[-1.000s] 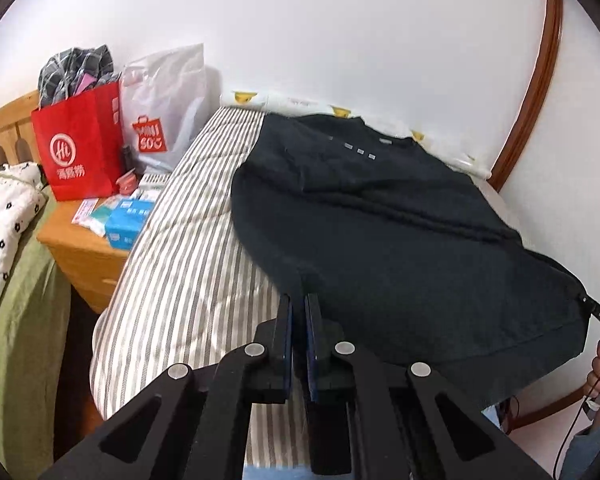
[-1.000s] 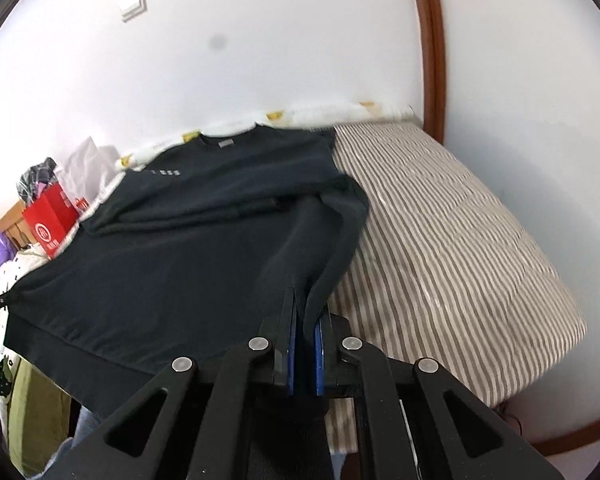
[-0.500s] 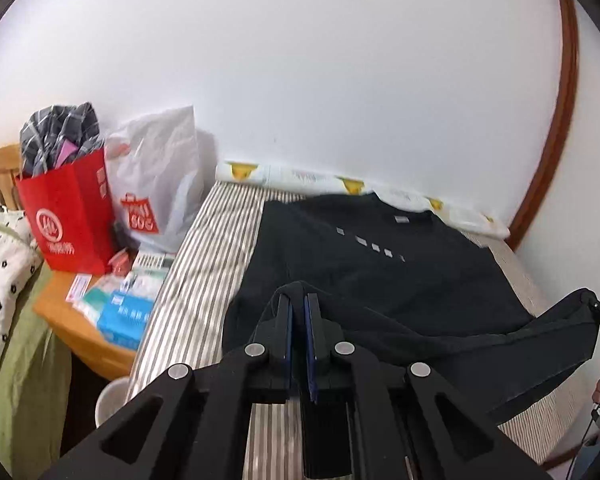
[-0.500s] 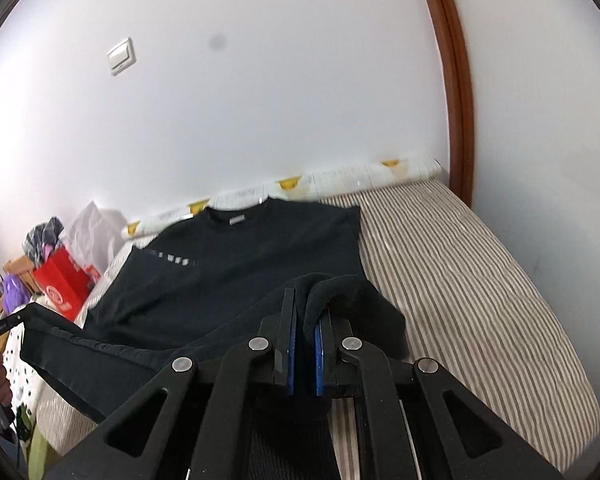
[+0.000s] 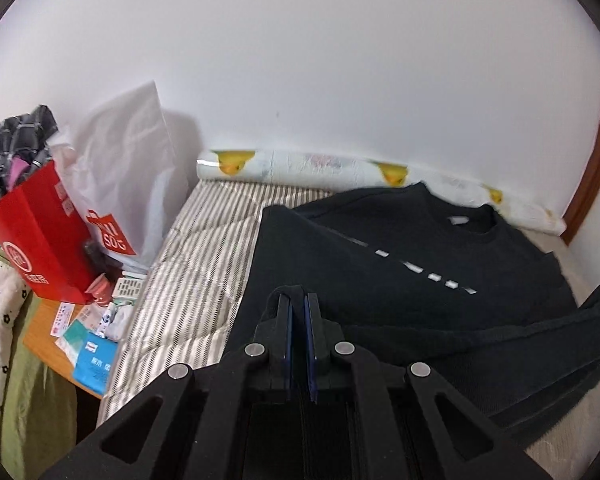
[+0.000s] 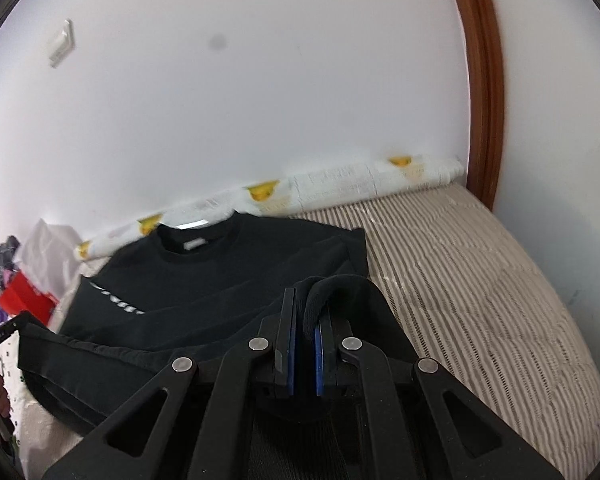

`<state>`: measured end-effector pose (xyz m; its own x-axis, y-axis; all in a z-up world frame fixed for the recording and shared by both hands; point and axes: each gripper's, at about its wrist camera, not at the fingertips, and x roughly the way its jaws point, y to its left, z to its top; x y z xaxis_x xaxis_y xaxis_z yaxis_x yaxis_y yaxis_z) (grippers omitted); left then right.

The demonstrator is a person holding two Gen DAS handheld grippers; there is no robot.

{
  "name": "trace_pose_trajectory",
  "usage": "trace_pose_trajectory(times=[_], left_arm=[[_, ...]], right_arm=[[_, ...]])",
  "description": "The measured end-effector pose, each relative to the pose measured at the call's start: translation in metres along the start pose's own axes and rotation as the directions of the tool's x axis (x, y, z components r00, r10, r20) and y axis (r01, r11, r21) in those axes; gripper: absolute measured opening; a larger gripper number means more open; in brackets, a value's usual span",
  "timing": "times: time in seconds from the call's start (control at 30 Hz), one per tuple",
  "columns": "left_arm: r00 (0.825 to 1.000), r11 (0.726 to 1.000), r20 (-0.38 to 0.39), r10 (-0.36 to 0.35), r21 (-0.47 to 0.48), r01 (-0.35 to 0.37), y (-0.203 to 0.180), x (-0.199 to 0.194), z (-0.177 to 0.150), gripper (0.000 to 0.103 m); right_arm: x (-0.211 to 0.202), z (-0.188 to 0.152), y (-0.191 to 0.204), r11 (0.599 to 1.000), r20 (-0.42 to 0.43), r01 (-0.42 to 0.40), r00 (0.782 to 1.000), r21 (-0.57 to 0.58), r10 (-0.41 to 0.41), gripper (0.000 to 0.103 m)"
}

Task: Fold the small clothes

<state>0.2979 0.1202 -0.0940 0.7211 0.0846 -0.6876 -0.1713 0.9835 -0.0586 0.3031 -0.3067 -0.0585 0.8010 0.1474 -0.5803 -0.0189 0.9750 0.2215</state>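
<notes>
A: Item one: black long-sleeved cotton sweatshirt with a row of small white marks across the chest [image 5: 420,248]. Location: spread on the beige-and-white striped quilted bed [image 6: 480,280], collar toward the white wall, its lower hem raised off the bed.

B: Reason for the raised hem?

A: Held at both corners. The left hand-held gripper [image 5: 298,300] is closed narrow on one hem corner; the right hand-held gripper [image 6: 305,300] is closed narrow on the other, a thick roll of dark cloth bulging up between its blue pads [image 6: 292,344]. Judged purpose: carrying the hem toward the collar, so the body folds in half crosswise. Two holds keep the edge stretched and straight.

B: Item two?

A: Long white rolled cushion printed with yellow ducks [image 5: 340,168], lying along the wall at the head of the bed, just beyond the collar.

B: What does only the left wrist view list?

A: Red paper shopping bag with white logo [image 5: 36,240], white plastic carrier bag with red print [image 5: 120,184], and small boxes and packets on a light wooden worktop [image 5: 40,336] beside the bed. Also the chest marks in full.

B: And only the right wrist view?

A: The bare striped half of the bed, a curved brown wooden trim [image 6: 484,80], a white wall switch [image 6: 62,42]. It also shows the cloth in the grip plainly; in the left view the pinch is dark and harder to read.
</notes>
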Motion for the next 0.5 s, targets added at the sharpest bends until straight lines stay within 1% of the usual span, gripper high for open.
trace_pose_trajectory(times=[0.17,0.33,0.43,0.47,0.5], left_arm=[[0.999,1.000,-0.048,0.013,0.007,-0.013,0.000,0.031,-0.003,0.006],[0.997,0.999,-0.074,0.030,0.027,-0.028,-0.003,0.045,-0.007,0.007],[0.997,0.999,-0.075,0.026,0.035,-0.024,-0.003,0.044,-0.008,0.008],[0.997,0.999,-0.076,0.020,0.041,-0.017,-0.004,0.043,-0.007,0.009],[0.997,0.999,-0.080,0.015,0.053,-0.010,-0.005,0.041,-0.008,0.011]], right_arm=[[0.046,-0.006,-0.015,1.000,-0.063,0.021,0.998,0.019,-0.020,0.007],[0.078,-0.010,-0.018,0.999,-0.119,0.047,0.992,-0.001,-0.047,0.007],[0.090,-0.013,-0.017,0.998,-0.160,0.062,0.985,-0.008,-0.063,0.007],[0.091,-0.014,-0.018,0.998,-0.174,0.063,0.983,-0.008,-0.063,0.009],[0.090,-0.014,-0.019,0.998,-0.182,0.057,0.982,-0.005,-0.057,0.014]])
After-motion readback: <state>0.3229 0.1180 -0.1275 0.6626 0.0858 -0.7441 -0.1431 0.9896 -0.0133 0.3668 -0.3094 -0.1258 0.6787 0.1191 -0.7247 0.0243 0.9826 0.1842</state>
